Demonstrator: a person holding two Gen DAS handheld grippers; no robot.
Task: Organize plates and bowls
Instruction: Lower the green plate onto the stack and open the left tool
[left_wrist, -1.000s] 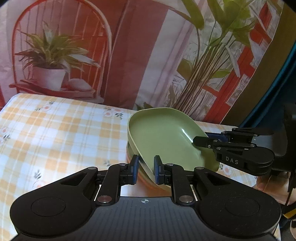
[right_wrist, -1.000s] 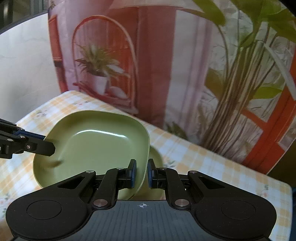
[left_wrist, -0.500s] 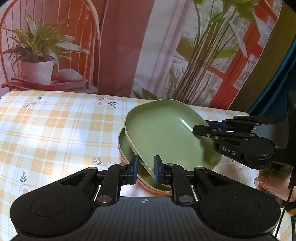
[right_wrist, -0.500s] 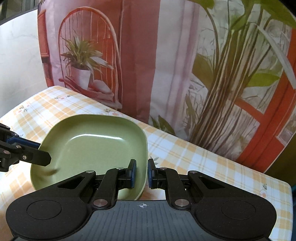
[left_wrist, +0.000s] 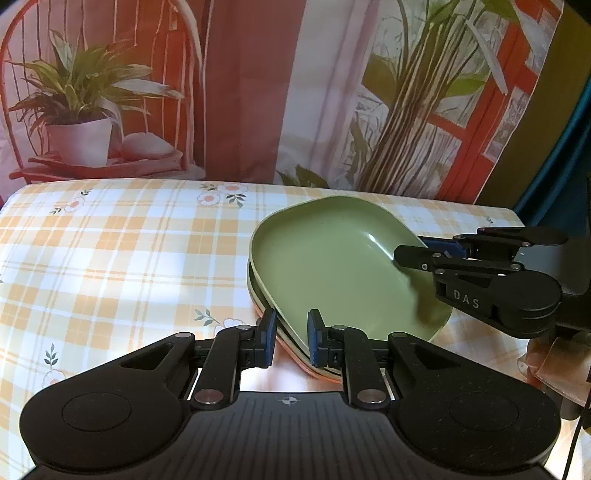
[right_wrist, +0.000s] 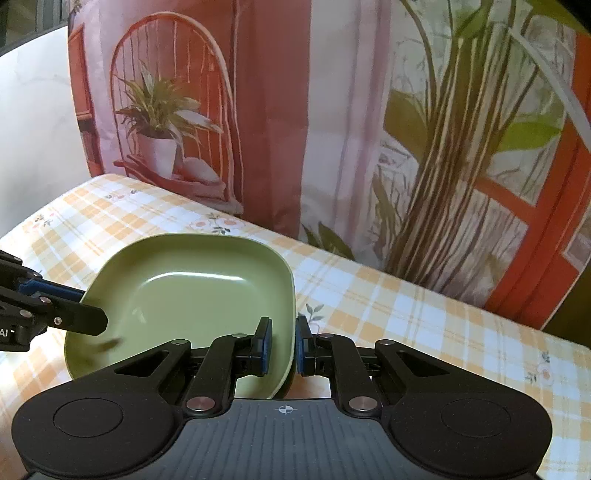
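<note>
I've lowered the smooth rounded-square green plastic plate (left_wrist: 332, 266) onto two stacked ones (one orange-rimmed); left gripper (left_wrist: 290, 338) and right gripper (right_wrist: 282, 345) both pinch its rim.

The green plate (left_wrist: 332, 266) looks smooth, satin plastic (faint sheen); the checked tablecloth (left_wrist: 122, 251) is matt cloth.

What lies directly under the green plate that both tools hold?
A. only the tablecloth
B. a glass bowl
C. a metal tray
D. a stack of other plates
D: in the left wrist view the green plate sits tilted over a stack of other plates, whose rims show beneath its near edge.
</note>
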